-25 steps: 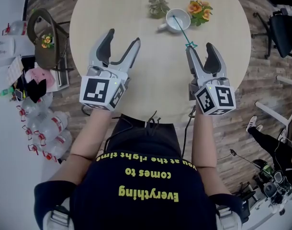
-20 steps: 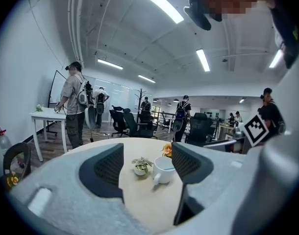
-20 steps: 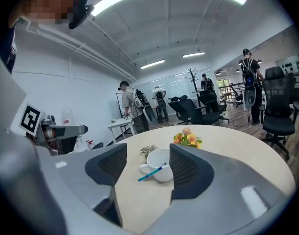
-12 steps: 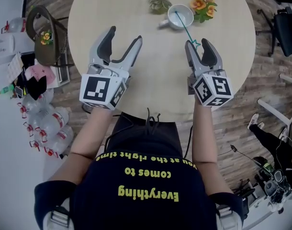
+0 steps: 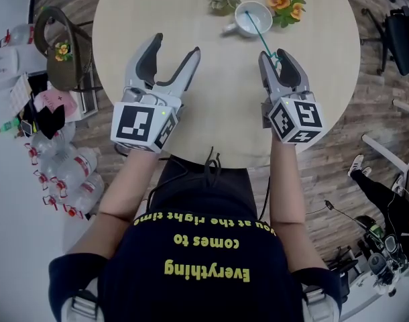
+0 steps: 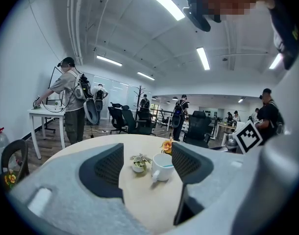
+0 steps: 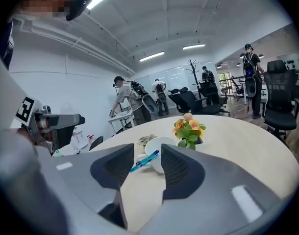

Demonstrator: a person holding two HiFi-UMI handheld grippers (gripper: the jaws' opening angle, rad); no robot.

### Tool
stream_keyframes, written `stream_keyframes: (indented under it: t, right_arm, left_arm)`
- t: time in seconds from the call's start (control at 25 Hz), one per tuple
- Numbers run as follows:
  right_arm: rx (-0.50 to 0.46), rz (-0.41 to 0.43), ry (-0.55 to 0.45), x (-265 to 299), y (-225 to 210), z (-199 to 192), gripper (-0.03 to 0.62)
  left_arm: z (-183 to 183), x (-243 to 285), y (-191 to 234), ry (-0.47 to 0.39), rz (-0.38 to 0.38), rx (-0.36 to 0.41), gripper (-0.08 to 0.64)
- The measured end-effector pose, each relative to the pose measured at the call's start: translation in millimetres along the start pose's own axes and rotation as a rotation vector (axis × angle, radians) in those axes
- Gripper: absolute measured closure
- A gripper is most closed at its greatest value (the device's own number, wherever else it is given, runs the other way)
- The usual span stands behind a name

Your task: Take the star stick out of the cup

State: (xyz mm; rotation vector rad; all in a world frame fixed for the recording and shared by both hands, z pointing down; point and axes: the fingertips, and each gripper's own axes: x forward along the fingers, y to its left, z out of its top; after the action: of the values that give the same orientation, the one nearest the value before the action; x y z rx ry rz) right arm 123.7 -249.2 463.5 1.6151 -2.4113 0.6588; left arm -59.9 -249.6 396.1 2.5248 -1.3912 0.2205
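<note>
The thin blue star stick (image 5: pixel 261 35) leans out of the white round cup (image 5: pixel 253 17) on the pale round wooden table (image 5: pixel 211 106). Its star end sits between the fingers of the right gripper (image 5: pixel 276 58), which have just been closing but are not squeezing it yet. The left gripper (image 5: pixel 172 49) has its fingers wide apart and holds nothing.

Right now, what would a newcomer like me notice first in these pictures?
Two big grey tongs are held over a round table; the left tongs gape empty. The right tongs have just been closing around a thin teal star stick, not yet pinching it. The stick leans out of a white cup at the table's far side, beside orange flowers.
</note>
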Motion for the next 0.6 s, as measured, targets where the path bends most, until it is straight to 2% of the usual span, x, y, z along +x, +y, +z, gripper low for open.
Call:
stream_keyframes:
  t: [0.6]
  right_arm:
    - [-0.069,-0.026,0.010,-3.2,1.9,-3.2,0.500]
  left_arm:
    - [-1.7,-0.8,0.1,0.005,0.005,-0.008,0.253]
